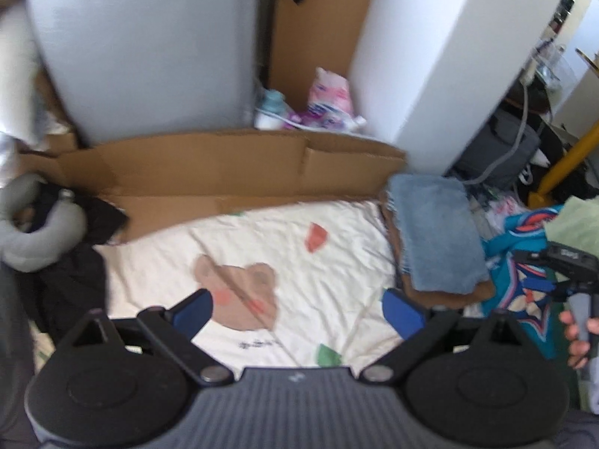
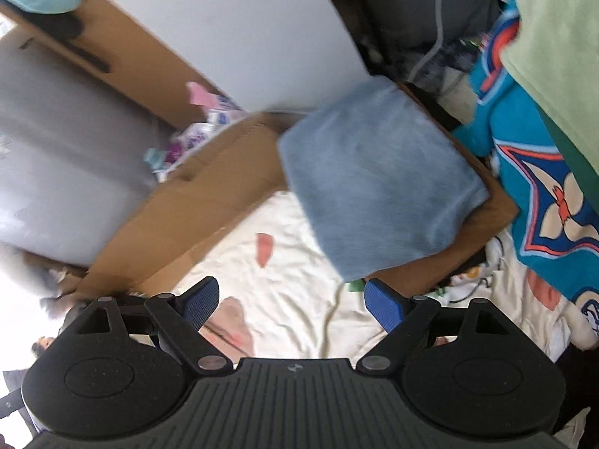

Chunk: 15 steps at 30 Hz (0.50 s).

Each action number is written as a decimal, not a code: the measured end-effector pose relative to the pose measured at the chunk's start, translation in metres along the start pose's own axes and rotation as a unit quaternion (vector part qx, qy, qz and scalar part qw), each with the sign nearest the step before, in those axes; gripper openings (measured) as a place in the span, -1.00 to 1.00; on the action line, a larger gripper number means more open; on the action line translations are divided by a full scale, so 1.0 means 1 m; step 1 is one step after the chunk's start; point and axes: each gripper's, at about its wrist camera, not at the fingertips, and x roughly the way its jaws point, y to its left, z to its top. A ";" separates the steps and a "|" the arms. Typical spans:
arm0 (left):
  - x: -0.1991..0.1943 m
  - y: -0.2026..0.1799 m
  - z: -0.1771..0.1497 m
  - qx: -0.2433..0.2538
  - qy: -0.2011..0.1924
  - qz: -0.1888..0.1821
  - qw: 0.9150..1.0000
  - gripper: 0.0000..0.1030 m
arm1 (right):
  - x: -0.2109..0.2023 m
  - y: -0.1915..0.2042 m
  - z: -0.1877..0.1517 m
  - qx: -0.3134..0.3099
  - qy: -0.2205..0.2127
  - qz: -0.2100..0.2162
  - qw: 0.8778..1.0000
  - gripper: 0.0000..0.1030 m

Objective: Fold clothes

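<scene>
On the cream sheet, at its far right corner, lay the folded blue towel, stacked on a brown folded piece whose edges showed beneath it. Left of the towel, along the sheet's far edge, flattened cardboard ran toward a grey neck pillow and dark clothes. Right of the towel lay a bright teal patterned cloth with a pale green fabric over it. The left gripper hung above the sheet's bear print, jaws spread wide with nothing between them. The right gripper hung just short of the towel's near edge, jaws likewise wide and empty. Judging from this, the towel stack looked finished, and the next garment probably lay in the clutter right of it. The risk was a low sweep toward that pile catching the towel's near corner, dragging it off the brown piece and undoing the fold.
</scene>
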 end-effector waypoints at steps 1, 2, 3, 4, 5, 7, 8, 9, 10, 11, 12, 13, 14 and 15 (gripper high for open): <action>-0.008 0.007 -0.002 -0.001 -0.007 0.007 1.000 0.98 | -0.005 0.004 -0.002 -0.002 -0.003 0.003 1.000 0.84; -0.016 0.013 -0.005 -0.003 -0.014 0.014 1.000 0.99 | -0.009 0.007 -0.004 -0.003 -0.005 0.004 1.000 0.92; -0.023 0.019 -0.007 -0.008 -0.017 0.016 1.000 0.99 | -0.013 0.010 -0.006 -0.006 -0.005 0.002 1.000 0.93; -0.029 0.026 -0.010 -0.018 -0.021 0.021 0.999 0.99 | -0.015 0.013 -0.008 -0.011 -0.004 -0.002 1.000 0.93; -0.036 0.033 -0.013 -0.027 -0.025 0.025 0.999 0.99 | -0.018 0.016 -0.011 -0.017 -0.003 -0.007 1.000 0.93; -0.045 0.043 -0.020 -0.038 -0.030 0.033 0.998 0.99 | -0.023 0.021 -0.016 -0.032 -0.001 -0.016 0.999 0.93; -0.049 0.048 -0.024 -0.042 -0.031 0.036 0.998 0.99 | -0.026 0.024 -0.018 -0.039 0.000 -0.019 0.999 0.93; -0.053 0.051 -0.029 -0.045 -0.032 0.037 0.998 0.99 | -0.029 0.026 -0.020 -0.047 0.003 -0.019 0.999 0.93; -0.056 0.055 -0.034 -0.048 -0.033 0.038 0.998 0.99 | -0.033 0.028 -0.022 -0.053 0.005 -0.018 0.998 0.93; -0.060 0.057 -0.040 -0.051 -0.034 0.040 0.997 0.99 | -0.037 0.030 -0.024 -0.058 0.007 -0.015 0.998 0.94; -0.063 0.060 -0.046 -0.053 -0.035 0.042 0.997 0.99 | -0.041 0.032 -0.027 -0.062 0.009 -0.013 0.998 0.94; -0.066 0.061 -0.052 -0.053 -0.035 0.043 0.997 0.99 | -0.046 0.034 -0.030 -0.066 0.009 -0.011 0.998 0.94; -0.070 0.063 -0.056 -0.057 -0.039 0.042 0.997 0.99 | -0.051 0.036 -0.033 -0.070 0.008 -0.010 0.997 0.94; -0.073 0.066 -0.061 -0.061 -0.043 0.041 0.996 0.99 | -0.056 0.039 -0.036 -0.075 0.006 -0.010 0.997 0.94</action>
